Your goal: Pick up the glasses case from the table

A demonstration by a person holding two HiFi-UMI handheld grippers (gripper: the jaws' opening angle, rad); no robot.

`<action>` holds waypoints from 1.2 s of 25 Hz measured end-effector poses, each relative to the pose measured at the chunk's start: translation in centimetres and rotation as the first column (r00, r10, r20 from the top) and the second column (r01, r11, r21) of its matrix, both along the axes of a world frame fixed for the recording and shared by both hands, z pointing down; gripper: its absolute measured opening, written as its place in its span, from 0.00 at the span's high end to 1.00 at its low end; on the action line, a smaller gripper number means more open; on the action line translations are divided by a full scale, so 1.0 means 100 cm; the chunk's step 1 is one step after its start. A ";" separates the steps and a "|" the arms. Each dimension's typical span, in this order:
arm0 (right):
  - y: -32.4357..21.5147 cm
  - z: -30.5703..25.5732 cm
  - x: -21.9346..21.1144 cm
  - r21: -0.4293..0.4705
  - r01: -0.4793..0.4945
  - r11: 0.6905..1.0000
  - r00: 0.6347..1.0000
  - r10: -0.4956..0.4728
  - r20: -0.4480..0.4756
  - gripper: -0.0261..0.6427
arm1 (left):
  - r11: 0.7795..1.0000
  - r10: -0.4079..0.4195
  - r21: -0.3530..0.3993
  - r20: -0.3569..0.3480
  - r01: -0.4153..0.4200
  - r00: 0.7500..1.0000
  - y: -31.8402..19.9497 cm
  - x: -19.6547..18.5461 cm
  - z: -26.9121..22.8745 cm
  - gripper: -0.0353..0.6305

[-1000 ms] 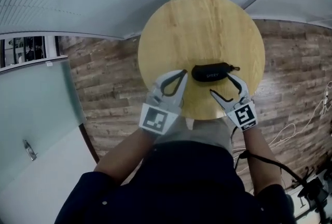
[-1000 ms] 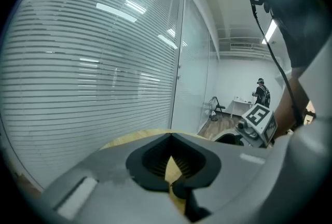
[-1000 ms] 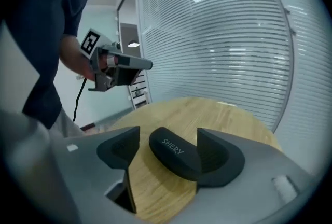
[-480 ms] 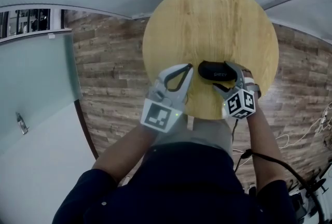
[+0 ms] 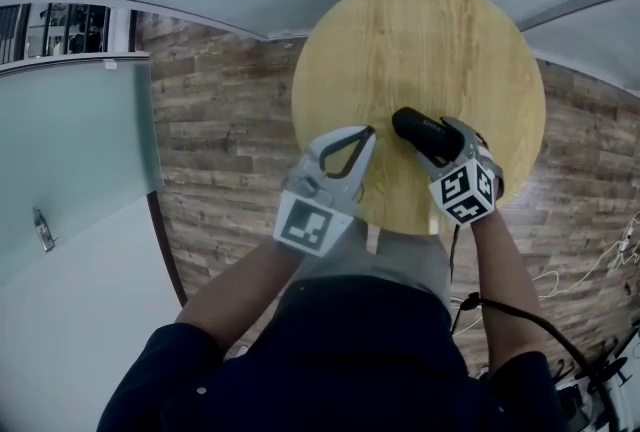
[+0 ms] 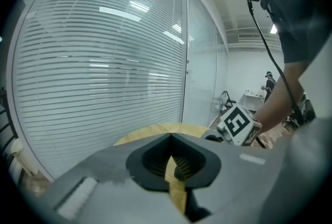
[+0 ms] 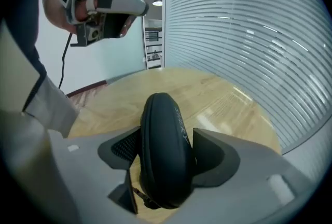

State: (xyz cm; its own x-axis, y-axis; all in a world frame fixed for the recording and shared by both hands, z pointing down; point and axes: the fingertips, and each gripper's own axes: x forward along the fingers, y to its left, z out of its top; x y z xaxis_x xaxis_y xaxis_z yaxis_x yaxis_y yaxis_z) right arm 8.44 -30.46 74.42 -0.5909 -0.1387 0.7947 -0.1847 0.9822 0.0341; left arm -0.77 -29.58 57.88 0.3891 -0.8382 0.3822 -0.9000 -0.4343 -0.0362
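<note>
A round table (image 5: 420, 50) with a pale yellow wooden top stood on a floor (image 5: 220, 160) of brown planks. Fine grain ran across the top, and its surface was smooth and matt. The only thing on it was a black glasses case (image 5: 415, 125) with a zip, near the edge closest to the person and right of the middle. The case was tipped onto its narrow side. Whether it touched the wood could not be told.

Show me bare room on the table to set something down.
Bare: the far table, beyond the glasses case. Crowded: the near edge, with the left hand-held gripper and the right hand-held gripper, whose jaws have just been closing on it.
</note>
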 end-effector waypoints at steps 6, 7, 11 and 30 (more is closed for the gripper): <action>0.015 -0.062 0.013 -0.011 -0.165 0.986 0.972 0.165 0.165 0.49 | 0.998 0.039 0.046 -0.020 -0.038 0.999 0.003 0.012 -0.028 0.94; 0.013 -0.074 0.014 -0.027 -0.200 0.979 0.959 0.201 0.201 0.49 | 0.998 0.035 0.053 -0.040 -0.033 0.999 0.001 0.013 -0.033 0.94; 0.013 -0.130 0.027 -0.264 -0.342 0.902 0.803 0.426 0.417 0.49 | 0.999 -0.013 0.027 -0.180 0.018 0.984 -0.002 0.009 -0.065 0.94; 0.004 -0.401 0.101 -0.238 -0.486 0.841 0.354 0.438 0.826 0.49 | 0.964 0.092 0.263 -0.179 -0.042 0.980 0.008 0.001 -0.228 0.94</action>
State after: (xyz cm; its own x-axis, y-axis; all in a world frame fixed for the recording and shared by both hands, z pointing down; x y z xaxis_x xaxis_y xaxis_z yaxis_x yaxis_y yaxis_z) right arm 18.51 -30.11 34.29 -0.7766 -0.6281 -0.0488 -0.5705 0.7340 -0.3685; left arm -0.70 -28.80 35.06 0.4917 -0.8678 0.0719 -0.8704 -0.4921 0.0122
